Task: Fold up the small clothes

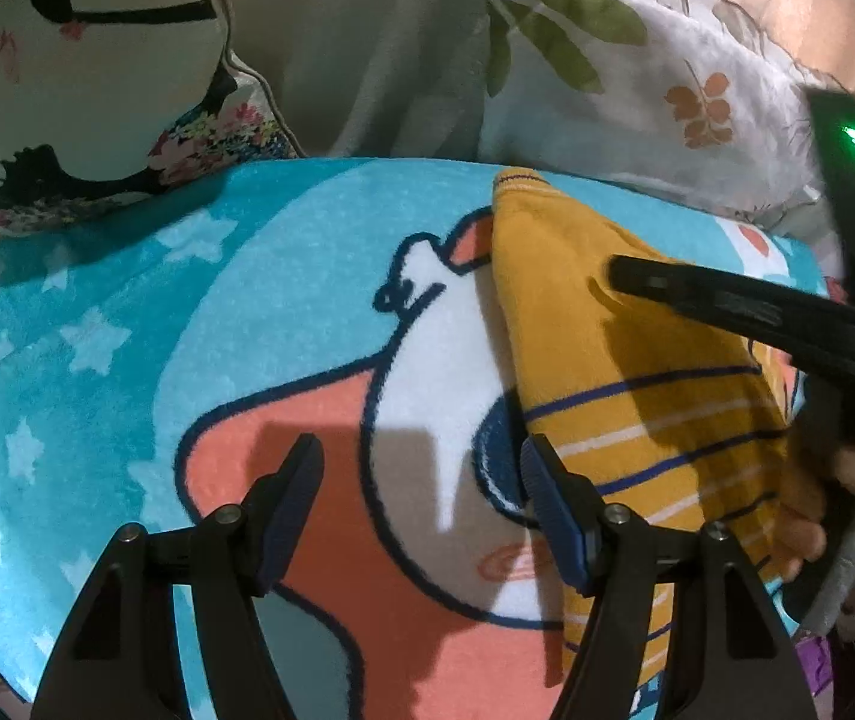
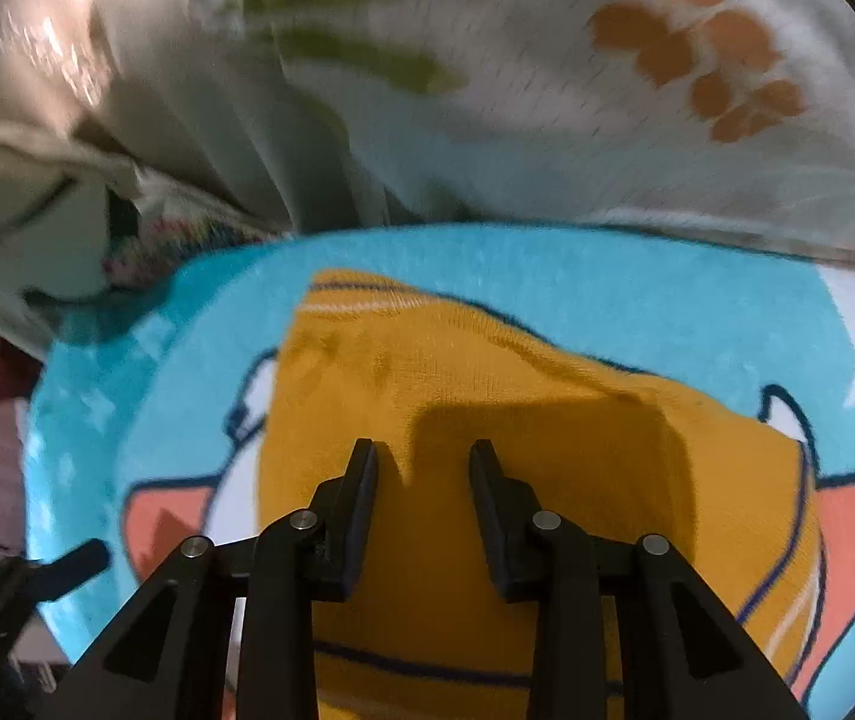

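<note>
Nearest the left wrist lens, left gripper (image 1: 421, 474) spread wide over the cartoon-printed blue mat (image 1: 127, 330), nothing between its pads, hanging above the mat's orange and white figure just beside the garment's left edge. Nearest the right wrist lens, right gripper (image 2: 424, 462) partly spread, jaws apart with no cloth pinched, poised above the middle of the mustard striped garment (image 2: 487, 420). Garment lying on the mat's right half, already narrowed lengthwise by the look of it, one end tapering toward the mat's far edge, the striped end toward the near edge. Probably between folds: cloth let go and lying flat, next grip not yet taken. Next move likely calling for a pinch on one end of the garment, near or far, and a carry across to the other, with the left claw free to pin the middle. In the left view, a hand (image 1: 811, 504) on the right tool's handle, at the mat's right edge, partly cut off. Beyond the far edge, a floral cushion (image 1: 97, 90) at the left and a leaf-printed pillow (image 1: 637, 78) at the right, blurred in the right view. Underside layers of the garment hidden; kind of garment hard to tell; near end covered by the right tool's body.
</note>
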